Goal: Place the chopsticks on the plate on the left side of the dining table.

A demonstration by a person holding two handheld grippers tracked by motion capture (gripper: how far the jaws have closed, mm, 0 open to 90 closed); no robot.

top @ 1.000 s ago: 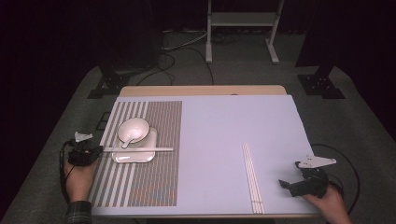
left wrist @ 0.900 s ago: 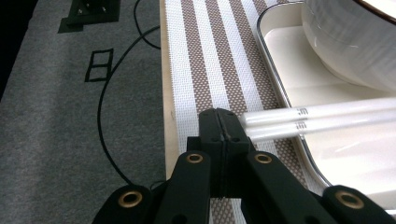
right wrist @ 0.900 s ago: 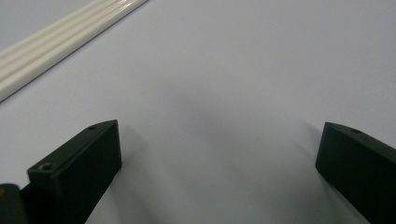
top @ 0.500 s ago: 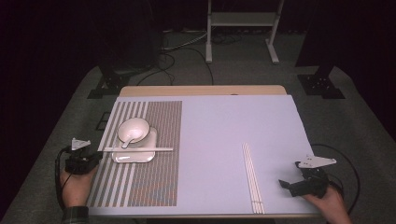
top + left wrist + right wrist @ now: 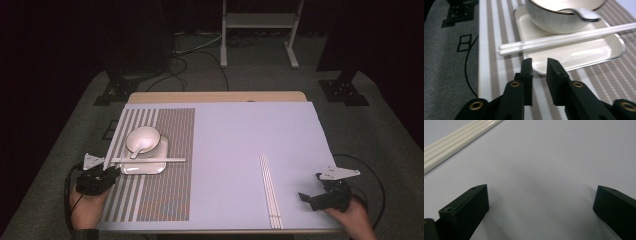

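Note:
A white bowl (image 5: 143, 139) with a white spoon (image 5: 136, 150) in it stands on a small cream tray (image 5: 150, 168) on the striped placemat (image 5: 165, 195). Across the tray lies a pair of white chopsticks (image 5: 150, 160). My left gripper (image 5: 112, 172) hovers at the placemat's left edge, just short of the tray's near corner (image 5: 579, 53) and the chopsticks' ends (image 5: 564, 40). Its jaws (image 5: 540, 62) have just been opening; a narrow gap stands between them with nothing in it. Over the bare cover at the front right, my right gripper (image 5: 303, 197) is wide open and empty (image 5: 541, 192).
Several more white chopsticks (image 5: 269, 190) lie side by side on the pale blue table cover (image 5: 235, 140), left of my right gripper; they also cross the right gripper view's upper left (image 5: 454, 140). Grey carpet, cables and dark stands surround the table.
My left gripper has drawn back from the chopsticks' left end toward the table's near left edge. The chopsticks stay across the tray. The right hand has kept still.

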